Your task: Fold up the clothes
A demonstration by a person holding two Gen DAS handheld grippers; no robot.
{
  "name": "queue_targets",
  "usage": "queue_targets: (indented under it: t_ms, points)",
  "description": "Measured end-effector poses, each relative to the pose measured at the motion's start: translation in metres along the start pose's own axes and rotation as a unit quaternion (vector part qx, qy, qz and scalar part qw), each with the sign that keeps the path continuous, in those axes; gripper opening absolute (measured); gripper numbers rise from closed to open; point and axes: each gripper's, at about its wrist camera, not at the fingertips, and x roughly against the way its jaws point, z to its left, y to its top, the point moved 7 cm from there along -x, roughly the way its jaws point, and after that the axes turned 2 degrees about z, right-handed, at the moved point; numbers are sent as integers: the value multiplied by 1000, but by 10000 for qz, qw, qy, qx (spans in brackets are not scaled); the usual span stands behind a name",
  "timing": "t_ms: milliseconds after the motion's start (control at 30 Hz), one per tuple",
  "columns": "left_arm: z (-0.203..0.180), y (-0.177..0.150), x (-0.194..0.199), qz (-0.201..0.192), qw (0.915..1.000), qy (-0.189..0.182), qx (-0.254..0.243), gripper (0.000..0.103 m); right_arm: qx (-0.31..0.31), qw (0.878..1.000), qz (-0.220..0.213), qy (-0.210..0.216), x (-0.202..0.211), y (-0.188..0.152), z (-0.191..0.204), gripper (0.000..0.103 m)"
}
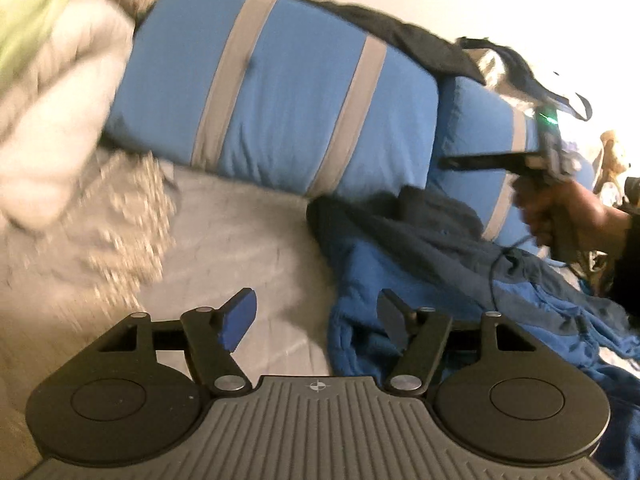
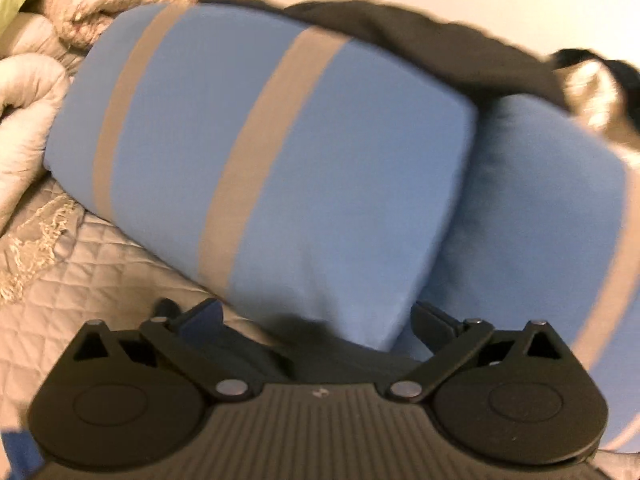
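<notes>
A: How do the jaws stand?

B: Both released. The left gripper (image 1: 317,320) has its jaws apart with nothing between them; the right gripper (image 2: 316,320) is spread wide, also empty.

A: And the clothes?

B: A blue garment (image 1: 400,280) lies crumpled on the quilted bed cover (image 1: 240,232), just right of the left gripper, against the striped blue pillow (image 1: 280,100). A dark cloth (image 2: 400,32) drapes over the pillows behind.
</notes>
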Motion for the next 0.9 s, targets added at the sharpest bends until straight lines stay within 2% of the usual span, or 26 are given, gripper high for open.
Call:
queue_targets:
  t_ms: [233,467,767,900]
  points:
    - [-39,55,32,-373,9981,30,-496,69,-261,9993,-247,-127,94,-7,-93,103]
    - [-96,106,41,-609,9948,-195,-788,69,-453,9965,-405,-579,163,-12,-169,103]
    - [-174,157,47,-1183,9851,-465,-1160,70,-1149,9853,-789,-984,237,-16,-249,103]
    - [-201,182,52,-1305,9810,-760,-1215,70,-1421,9773,-1051,-1171,274,-9,-283,103]
